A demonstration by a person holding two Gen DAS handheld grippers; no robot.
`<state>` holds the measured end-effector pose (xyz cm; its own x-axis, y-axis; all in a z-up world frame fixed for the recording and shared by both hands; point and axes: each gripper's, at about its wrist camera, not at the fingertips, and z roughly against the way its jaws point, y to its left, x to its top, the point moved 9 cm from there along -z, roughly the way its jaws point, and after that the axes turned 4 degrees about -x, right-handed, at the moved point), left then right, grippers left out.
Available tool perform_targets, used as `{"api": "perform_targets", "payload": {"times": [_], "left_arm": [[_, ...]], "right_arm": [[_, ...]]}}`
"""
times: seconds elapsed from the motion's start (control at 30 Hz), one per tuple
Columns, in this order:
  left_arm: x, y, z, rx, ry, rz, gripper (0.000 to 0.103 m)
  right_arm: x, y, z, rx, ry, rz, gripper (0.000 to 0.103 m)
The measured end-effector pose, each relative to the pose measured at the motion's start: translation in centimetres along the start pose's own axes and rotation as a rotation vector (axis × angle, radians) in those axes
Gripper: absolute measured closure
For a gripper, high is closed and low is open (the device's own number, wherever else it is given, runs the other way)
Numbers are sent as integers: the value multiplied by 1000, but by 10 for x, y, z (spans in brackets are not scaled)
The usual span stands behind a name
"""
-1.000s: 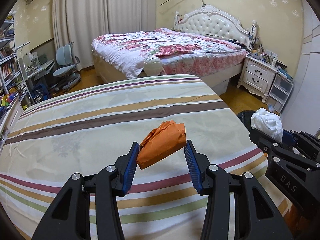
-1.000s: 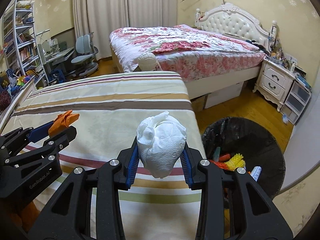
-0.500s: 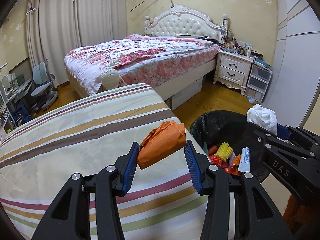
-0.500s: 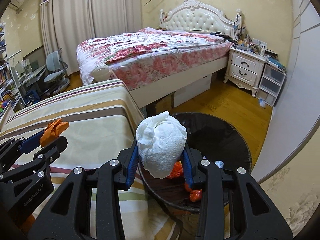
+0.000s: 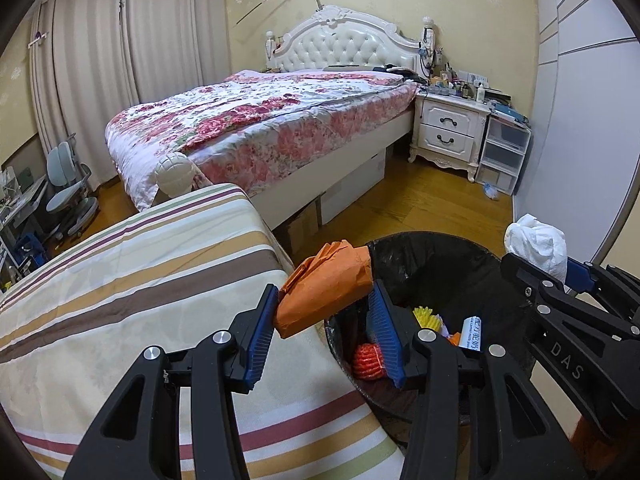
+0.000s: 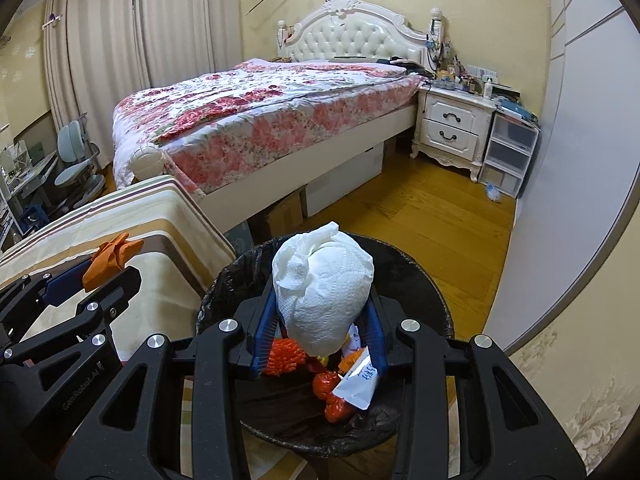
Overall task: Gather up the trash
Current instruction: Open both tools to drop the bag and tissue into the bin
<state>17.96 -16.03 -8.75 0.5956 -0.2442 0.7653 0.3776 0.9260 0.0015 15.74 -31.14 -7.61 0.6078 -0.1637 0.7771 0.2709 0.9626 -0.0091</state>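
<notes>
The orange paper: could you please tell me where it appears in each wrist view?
Left wrist: orange paper at centre, between the left gripper fingers, at the bin rim.
Right wrist: orange paper at left edge, above the striped bed.
Shared landmark: the white nightstand.

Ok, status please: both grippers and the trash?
Left gripper shut on orange paper, at bin rim. Right gripper shut on white tissue, over bin. Nothing blocking.
</notes>
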Motion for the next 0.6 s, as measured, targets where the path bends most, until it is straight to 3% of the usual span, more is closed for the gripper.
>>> {"api": "perform_targets", "payload": {"times": [0.6], "left_arm": [[9,-22,-38,14,49,-34,56]], "right_arm": [[-2,-29,-29,-32,46,-51,65]]}}
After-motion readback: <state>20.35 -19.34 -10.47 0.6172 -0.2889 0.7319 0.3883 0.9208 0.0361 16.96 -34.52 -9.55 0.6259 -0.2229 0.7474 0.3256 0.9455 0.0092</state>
